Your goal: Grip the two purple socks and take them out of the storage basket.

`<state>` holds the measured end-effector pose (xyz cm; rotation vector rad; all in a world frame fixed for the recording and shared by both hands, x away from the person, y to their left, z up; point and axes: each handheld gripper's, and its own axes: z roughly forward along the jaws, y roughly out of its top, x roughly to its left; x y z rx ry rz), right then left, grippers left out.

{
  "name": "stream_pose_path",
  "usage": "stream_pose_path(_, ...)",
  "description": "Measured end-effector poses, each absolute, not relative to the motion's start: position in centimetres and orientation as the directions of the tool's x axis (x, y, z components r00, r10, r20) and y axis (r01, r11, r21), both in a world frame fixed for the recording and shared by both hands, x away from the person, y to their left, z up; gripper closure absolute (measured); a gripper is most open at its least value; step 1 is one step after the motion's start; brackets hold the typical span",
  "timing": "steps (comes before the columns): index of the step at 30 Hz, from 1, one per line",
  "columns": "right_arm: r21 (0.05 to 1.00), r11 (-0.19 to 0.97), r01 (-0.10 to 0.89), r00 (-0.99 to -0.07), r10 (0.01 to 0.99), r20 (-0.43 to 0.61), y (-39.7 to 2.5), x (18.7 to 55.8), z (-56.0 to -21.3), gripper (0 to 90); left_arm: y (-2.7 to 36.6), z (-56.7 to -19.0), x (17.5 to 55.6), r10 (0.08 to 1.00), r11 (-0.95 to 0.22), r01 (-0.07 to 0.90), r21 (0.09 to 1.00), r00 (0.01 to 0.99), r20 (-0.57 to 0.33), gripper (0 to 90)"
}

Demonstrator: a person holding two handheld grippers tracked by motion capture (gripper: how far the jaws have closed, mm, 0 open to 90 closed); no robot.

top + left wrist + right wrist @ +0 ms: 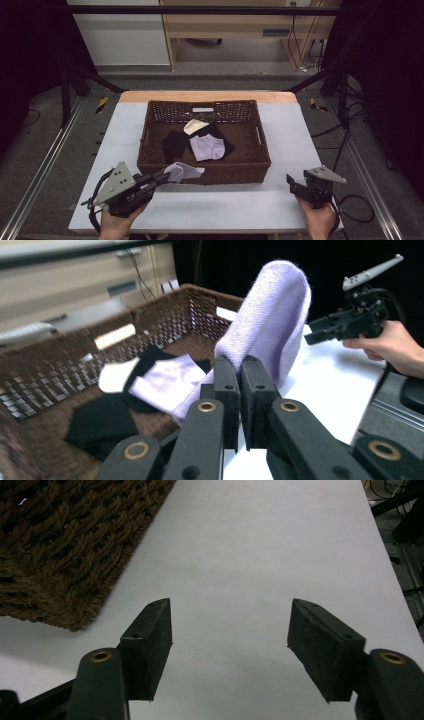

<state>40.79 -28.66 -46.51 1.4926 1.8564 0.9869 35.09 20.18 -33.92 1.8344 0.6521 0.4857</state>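
Lavender knitted sock (272, 320), soft and slightly fuzzy in weave, is pinched at one end between the closed jaws of the left gripper (240, 372), which a hand (116, 226) holds near the front left corner of the table. In the left gripper view the sock stands up from the jaws, its long axis running up and away from the gripper, and its rounded free end folds over at the top and droops down the far side. In the high view the same sock (184, 171) lies draped over the near wall of the brown woven wicker basket (150, 131), its long axis running from the gripper tips at the lower left towards the right along the rim, the free end pointing right. It looks pale, almost white-lilac, with a smooth outline and no pattern that can be made out. Inside the basket lie a second lavender sock (209, 147), flat on a black piece of cloth (176, 143), with a cream-coloured piece of fabric (194, 126) behind them towards the far wall. The right gripper (295, 184) is held low over the white table top (280, 200), well apart from the basket's near right corner; its jaws stand wide apart with nothing between them, as the right gripper view shows, pointing along the bare white surface.
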Motion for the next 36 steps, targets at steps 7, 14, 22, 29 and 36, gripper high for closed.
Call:
stream_pose_path(7,0.817,0.119,0.564,-0.235,0.972,0.021,-28.6,40.8,-46.5,34.8,19.1,-36.2,35.3,0.622,-0.329,0.257,0.909,0.783,0.004,86.0)
stream_pose_path(14,0.816,0.118,0.566,-0.232,0.973,0.020,-28.8,40.7,-46.6,34.8,17.2,-40.3,36.5,0.609,-0.427,0.341,0.837,0.793,-0.012,86.0)
stream_pose_path(22,0.813,0.118,0.570,-0.231,0.973,0.021,-28.7,40.7,-46.6,34.8,16.0,-43.2,37.4,0.601,-0.485,0.405,0.775,0.798,-0.041,85.9)
stream_pose_path(29,0.811,0.118,0.573,-0.232,0.972,0.023,-28.7,40.8,-46.7,34.7,14.9,-45.2,37.9,0.591,-0.544,0.439,0.715,0.805,-0.045,84.4)
stream_pose_path(36,0.810,0.115,0.575,-0.231,0.973,0.026,-28.7,40.7,-46.7,34.7,14.4,-45.0,37.8,0.609,-0.547,0.460,0.699,0.792,-0.044,49.6)
